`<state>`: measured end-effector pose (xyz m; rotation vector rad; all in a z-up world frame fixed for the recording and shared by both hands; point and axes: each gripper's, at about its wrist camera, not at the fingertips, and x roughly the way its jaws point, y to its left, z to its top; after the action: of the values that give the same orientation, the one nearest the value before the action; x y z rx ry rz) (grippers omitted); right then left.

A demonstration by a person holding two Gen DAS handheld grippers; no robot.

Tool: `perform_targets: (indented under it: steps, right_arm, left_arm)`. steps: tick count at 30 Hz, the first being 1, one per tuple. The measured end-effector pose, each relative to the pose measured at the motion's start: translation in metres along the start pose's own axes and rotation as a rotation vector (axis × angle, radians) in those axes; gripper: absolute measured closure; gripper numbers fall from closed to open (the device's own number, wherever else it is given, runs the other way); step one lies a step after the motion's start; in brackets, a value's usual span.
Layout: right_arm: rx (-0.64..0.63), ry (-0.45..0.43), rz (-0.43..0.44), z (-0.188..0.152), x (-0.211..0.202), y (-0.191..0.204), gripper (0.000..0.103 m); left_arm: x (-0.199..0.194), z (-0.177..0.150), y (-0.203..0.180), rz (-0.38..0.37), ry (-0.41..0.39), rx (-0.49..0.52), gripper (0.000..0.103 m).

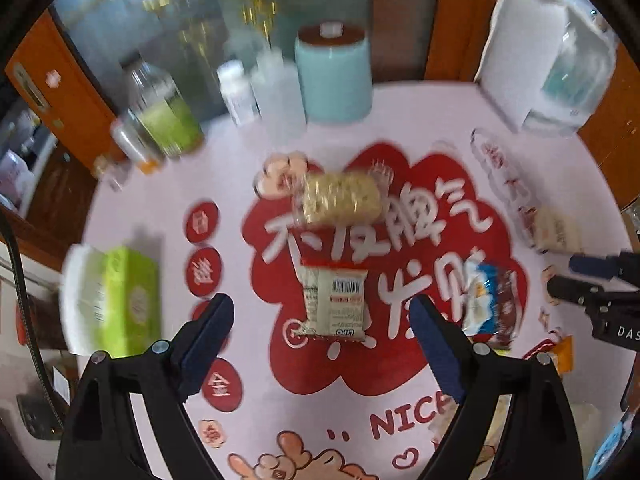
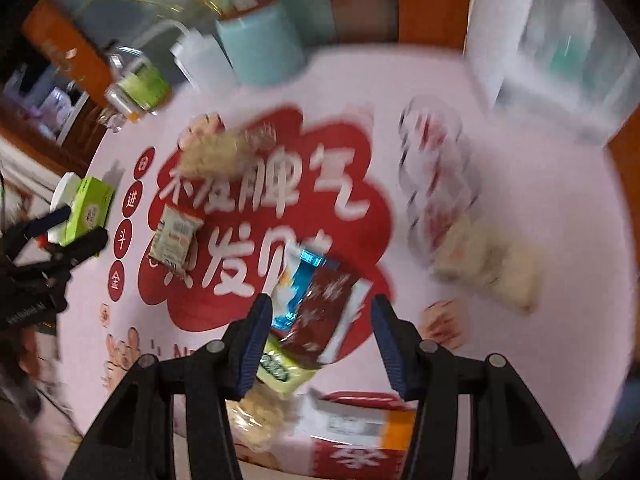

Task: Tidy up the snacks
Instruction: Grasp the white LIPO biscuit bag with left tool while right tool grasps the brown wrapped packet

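Note:
Snacks lie on a pink mat (image 1: 420, 120) with a red cloud print. A cream packet with a barcode (image 1: 334, 300) lies flat below my left gripper (image 1: 320, 312), which is open and touches nothing. Beyond it lies a clear-wrapped pale cake (image 1: 340, 200). A blue and brown packet (image 2: 320, 300) lies on the mat, seen between the fingers of my right gripper (image 2: 320, 308); the gripper is open and its pads stay clear of the packet. The left wrist view shows the same packet (image 1: 492, 308) apart from the right gripper (image 1: 560, 274). The left gripper (image 2: 78, 227) appears at the left edge.
A clear tray of wrapped snacks (image 1: 516, 188) lies at the right. A green tissue box (image 1: 120, 300) stands at the left. A teal canister (image 1: 334, 76), bottles (image 1: 168, 120) and a clear bin (image 1: 552, 60) line the back. A green packet (image 2: 280, 364) and a red-white box (image 2: 352, 432) lie close by.

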<state>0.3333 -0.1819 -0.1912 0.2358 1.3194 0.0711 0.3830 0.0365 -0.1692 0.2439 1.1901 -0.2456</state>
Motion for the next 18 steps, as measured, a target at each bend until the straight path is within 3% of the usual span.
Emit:
perform_targets:
  steps: [5,11,13,18]
  right_arm:
    - [0.097,0.095,0.071,-0.005,0.045,-0.014,0.052]
    - [0.099,0.123,0.081,-0.003,0.064,-0.012,0.052]
    - [0.088,0.140,0.068,-0.004,0.071,-0.012,0.060]
    - [0.090,0.150,0.086,-0.009,0.072,-0.025,0.063]
  left_arm:
    - [0.051,-0.006,-0.004,-0.021,0.087,0.000,0.015]
    - [0.082,-0.005,-0.006,-0.027,0.126,0.007,0.015]
    - [0.089,-0.003,-0.005,-0.032,0.135,0.004,0.015]
    - [0.105,-0.002,0.003,-0.040,0.159,-0.015,0.015]
